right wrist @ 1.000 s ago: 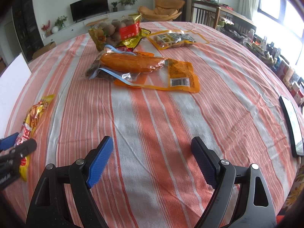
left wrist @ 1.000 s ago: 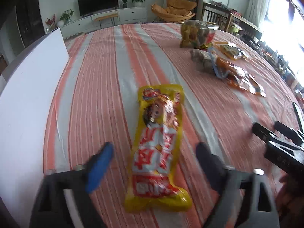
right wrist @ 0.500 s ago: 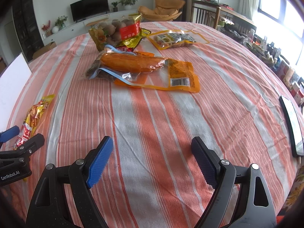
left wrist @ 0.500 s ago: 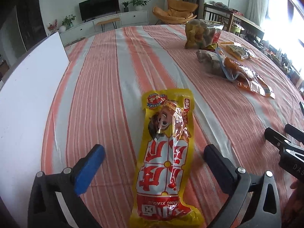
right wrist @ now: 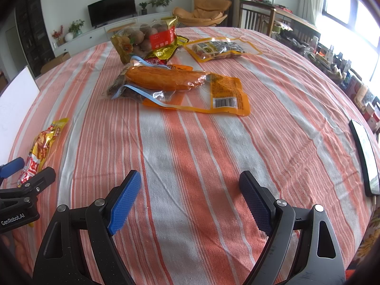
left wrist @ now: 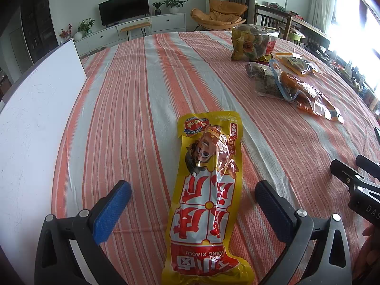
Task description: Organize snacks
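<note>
A long yellow and red snack packet (left wrist: 209, 190) lies flat on the striped tablecloth, between the fingers of my open left gripper (left wrist: 192, 190), which hovers above it without touching. It also shows in the right wrist view (right wrist: 40, 149) at the far left. My right gripper (right wrist: 190, 185) is open and empty over bare cloth. Beyond it lie an orange sausage packet (right wrist: 190, 85), a dark snack bag with a blue strip (right wrist: 128, 92), a bag of round brown snacks (right wrist: 144, 40) and a flat yellow-edged packet (right wrist: 220, 48).
A white board (left wrist: 35, 128) stands along the table's left edge. A dark phone or tablet (right wrist: 363, 156) lies at the right edge. The right gripper's body (left wrist: 356, 185) shows at the right of the left wrist view.
My left gripper has pulled back and up from the yellow packet, so more of the packet shows. The right gripper has stayed still.
</note>
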{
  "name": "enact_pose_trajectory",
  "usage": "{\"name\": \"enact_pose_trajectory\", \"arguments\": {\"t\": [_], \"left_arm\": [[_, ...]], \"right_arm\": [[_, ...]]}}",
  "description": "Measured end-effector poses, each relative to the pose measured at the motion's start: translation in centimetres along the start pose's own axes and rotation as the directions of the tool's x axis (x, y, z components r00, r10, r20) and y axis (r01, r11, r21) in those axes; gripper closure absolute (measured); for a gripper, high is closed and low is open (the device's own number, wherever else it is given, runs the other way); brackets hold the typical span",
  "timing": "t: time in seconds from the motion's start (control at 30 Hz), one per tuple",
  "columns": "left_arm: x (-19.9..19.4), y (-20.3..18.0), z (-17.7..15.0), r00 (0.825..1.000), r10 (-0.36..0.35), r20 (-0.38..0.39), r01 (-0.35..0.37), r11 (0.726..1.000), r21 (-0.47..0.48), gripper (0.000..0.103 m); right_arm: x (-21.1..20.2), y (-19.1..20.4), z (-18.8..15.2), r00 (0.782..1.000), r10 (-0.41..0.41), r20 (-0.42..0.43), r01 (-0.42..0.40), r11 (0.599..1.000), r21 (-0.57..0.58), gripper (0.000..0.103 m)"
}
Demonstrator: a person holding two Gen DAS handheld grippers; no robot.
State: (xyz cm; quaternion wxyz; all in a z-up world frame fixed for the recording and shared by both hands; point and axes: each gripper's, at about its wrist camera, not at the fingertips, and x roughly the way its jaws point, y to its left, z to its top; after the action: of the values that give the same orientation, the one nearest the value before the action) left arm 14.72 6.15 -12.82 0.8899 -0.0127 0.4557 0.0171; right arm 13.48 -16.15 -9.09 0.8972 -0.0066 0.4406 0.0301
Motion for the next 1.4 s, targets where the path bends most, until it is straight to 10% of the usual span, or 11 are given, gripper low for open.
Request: {"name": "enact_pose_trajectory", "arguments": {"t": [0.7, 0.87, 1.13, 1.4], "left_arm": [[0.0, 0.0, 0.0, 1.0, 0.0, 0.0, 0.0, 1.0, 0.0, 0.0], [0.0, 0.0, 0.0, 1.0, -0.001, 0.0, 0.001, 1.0, 0.0, 0.0], [0.0, 0.0, 0.0, 1.0, -0.001, 0.0, 0.001, 1.0, 0.0, 0.0], [0.0, 0.0, 0.0, 1.0, -0.001, 0.0, 0.001, 1.0, 0.0, 0.0]], "right_arm": [[-1.2, -1.8, 0.3, 0.995, 0.072, 0.062, -0.079, 0.99, 0.114, 0.017], [-1.7, -3.0, 5.5, 0.985, 0.098, 0.144, -0.12, 0.981, 0.15, 0.017], [5.8, 1.2, 14.3, 0.942, 0.335, -0.021, -0.335, 0.942, 0.002, 0.02], [7.8, 3.9, 11.8, 0.875, 0.427, -0.229, -0.475, 0.849, -0.232, 0.018]]}}
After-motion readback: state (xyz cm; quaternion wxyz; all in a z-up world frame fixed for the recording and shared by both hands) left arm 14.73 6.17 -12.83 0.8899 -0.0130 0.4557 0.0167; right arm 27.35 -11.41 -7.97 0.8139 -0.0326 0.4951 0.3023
